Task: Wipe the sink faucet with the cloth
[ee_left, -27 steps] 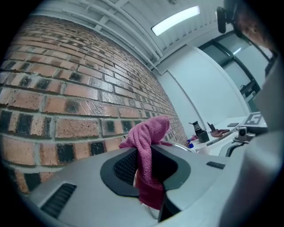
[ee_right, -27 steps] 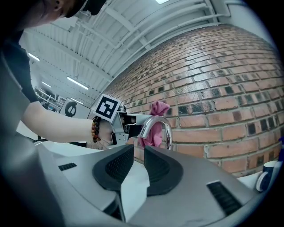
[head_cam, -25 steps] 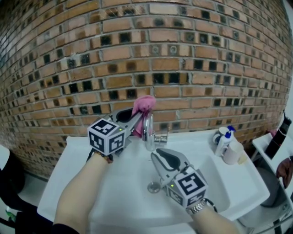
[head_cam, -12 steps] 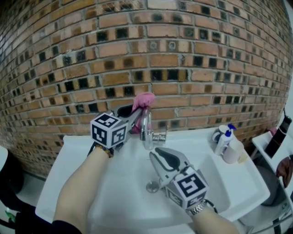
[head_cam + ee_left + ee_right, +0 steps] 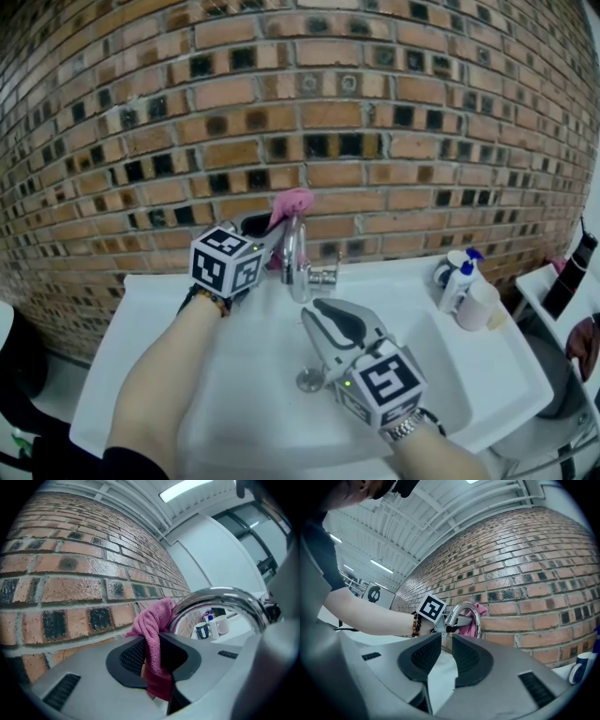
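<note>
A chrome curved faucet stands at the back of the white sink. My left gripper reaches in from the left, level, shut on a pink cloth that lies against the top of the faucet's arch. In the left gripper view the cloth hangs pinched between the two dark pads, with the faucet's arch just to its right. My right gripper hovers over the basin in front of the faucet, its jaws a narrow gap apart with nothing between them. In the right gripper view the faucet and cloth sit ahead of it.
A brick wall rises directly behind the sink. A pump bottle and a white cup stand on the sink's right rim. The drain lies below my right gripper. A dark bottle stands on a shelf at far right.
My left gripper has slid the cloth a little downward and sideways against the top of the faucet. The right gripper has stayed where it was.
</note>
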`<state>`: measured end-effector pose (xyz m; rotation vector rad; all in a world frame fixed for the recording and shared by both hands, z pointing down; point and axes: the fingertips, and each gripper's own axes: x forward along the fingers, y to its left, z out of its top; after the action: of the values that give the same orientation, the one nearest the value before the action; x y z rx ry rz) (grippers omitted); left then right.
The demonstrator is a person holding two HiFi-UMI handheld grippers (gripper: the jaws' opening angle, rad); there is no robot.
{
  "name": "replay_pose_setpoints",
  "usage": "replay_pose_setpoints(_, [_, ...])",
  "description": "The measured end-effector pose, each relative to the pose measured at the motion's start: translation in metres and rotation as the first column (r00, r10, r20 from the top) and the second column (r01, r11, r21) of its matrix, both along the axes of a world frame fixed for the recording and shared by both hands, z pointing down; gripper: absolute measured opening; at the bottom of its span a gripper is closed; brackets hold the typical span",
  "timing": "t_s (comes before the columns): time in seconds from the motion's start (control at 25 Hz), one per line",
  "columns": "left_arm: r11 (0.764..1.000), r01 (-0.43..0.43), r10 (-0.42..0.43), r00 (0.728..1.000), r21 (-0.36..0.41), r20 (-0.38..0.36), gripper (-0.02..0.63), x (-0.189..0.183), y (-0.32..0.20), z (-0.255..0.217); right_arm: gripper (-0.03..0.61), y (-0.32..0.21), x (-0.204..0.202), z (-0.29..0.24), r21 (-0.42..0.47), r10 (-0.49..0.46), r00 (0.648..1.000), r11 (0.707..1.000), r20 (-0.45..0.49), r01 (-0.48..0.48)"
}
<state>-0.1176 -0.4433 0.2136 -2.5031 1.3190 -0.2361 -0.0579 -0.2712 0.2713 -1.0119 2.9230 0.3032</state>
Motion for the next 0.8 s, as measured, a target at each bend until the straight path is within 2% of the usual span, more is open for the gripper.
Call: replay_pose_setpoints(0.8, [0.993,0.019,-0.005,0.992,-0.119,0.123,0.075,-0.002,-0.017,0.066,0.086,-0.002,-0.001,0.002,-0.007,0.005,1.0,1.0,-0.006,-0.005])
